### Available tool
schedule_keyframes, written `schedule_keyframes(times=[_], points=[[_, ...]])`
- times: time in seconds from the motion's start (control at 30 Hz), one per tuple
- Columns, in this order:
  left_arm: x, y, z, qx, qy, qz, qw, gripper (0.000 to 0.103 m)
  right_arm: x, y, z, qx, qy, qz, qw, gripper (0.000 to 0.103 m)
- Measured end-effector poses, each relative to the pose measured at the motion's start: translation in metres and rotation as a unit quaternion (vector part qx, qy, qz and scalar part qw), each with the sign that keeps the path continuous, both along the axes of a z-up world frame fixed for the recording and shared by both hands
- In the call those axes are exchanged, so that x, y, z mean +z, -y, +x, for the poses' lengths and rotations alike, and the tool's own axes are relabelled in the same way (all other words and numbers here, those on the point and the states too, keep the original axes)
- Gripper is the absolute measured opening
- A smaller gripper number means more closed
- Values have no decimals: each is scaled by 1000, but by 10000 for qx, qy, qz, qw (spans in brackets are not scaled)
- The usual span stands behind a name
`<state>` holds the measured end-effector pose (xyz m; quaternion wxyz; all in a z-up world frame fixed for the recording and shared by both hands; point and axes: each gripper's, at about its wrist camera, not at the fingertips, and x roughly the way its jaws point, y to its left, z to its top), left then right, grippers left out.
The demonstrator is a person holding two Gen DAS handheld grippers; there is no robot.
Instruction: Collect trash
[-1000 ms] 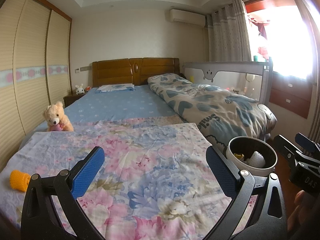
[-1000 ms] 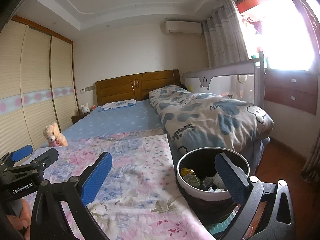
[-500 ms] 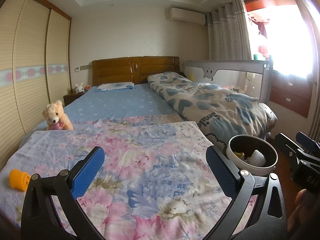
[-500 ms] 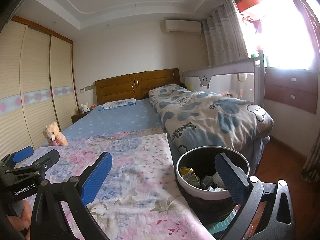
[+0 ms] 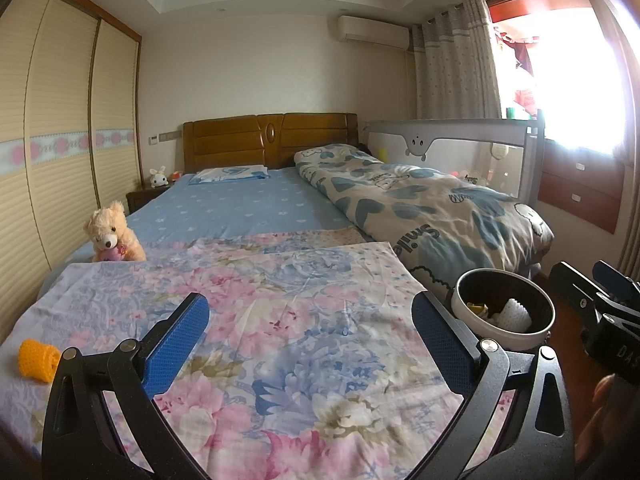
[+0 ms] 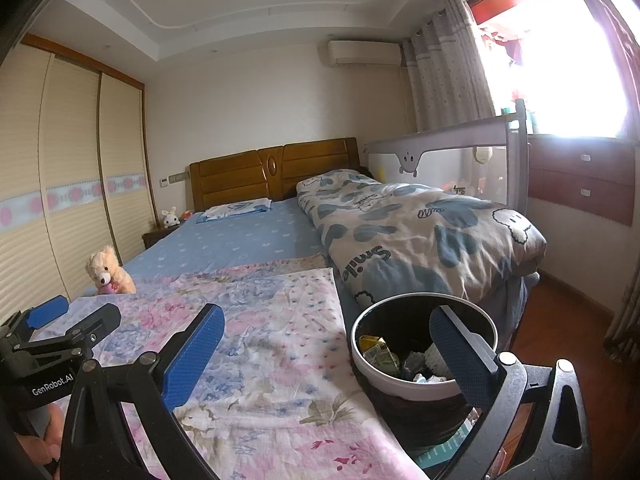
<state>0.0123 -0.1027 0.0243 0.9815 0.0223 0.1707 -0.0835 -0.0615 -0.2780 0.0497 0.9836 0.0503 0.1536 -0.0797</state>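
Note:
A round trash bin (image 5: 520, 334) with a white rim stands on the floor at the bed's right side; it also shows in the right wrist view (image 6: 400, 384), holding wrappers and crumpled paper. An orange foam net piece (image 5: 38, 360) lies on the floral sheet (image 5: 288, 320) at the far left. My left gripper (image 5: 310, 340) is open and empty above the sheet. My right gripper (image 6: 324, 356) is open and empty, its right finger over the bin. Each gripper shows in the other's view: the left one (image 6: 60, 320) and the right one (image 5: 600, 292).
A teddy bear (image 5: 112, 234) sits at the bed's left edge. A rolled patterned quilt (image 5: 420, 208) lies along the right side by a grey bed rail (image 5: 452, 144). A wardrobe (image 5: 60, 140) lines the left wall. Wooden floor (image 6: 560, 320) lies to the right.
Both views shift only slightly; the grippers drift a little and stay open and empty. Nothing on the bed has moved.

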Motion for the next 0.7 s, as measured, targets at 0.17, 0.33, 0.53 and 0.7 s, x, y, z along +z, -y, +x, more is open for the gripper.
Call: schedule_keyframes(times=[0.17, 0.33, 0.53, 0.7], points=[[0, 1, -1, 5, -3, 1, 10000, 103, 0, 1, 0, -2, -9, 11, 10000, 103], [0, 1, -1, 3, -6, 1, 10000, 103, 0, 0, 0, 1, -17, 9, 10000, 103], [0, 0, 0, 5, -10, 5, 10000, 103, 0, 1, 1, -1, -14, 16, 10000, 103], [-5, -1, 2, 12, -35, -1, 10000, 103, -1, 0, 0, 13, -24, 27, 10000, 103]])
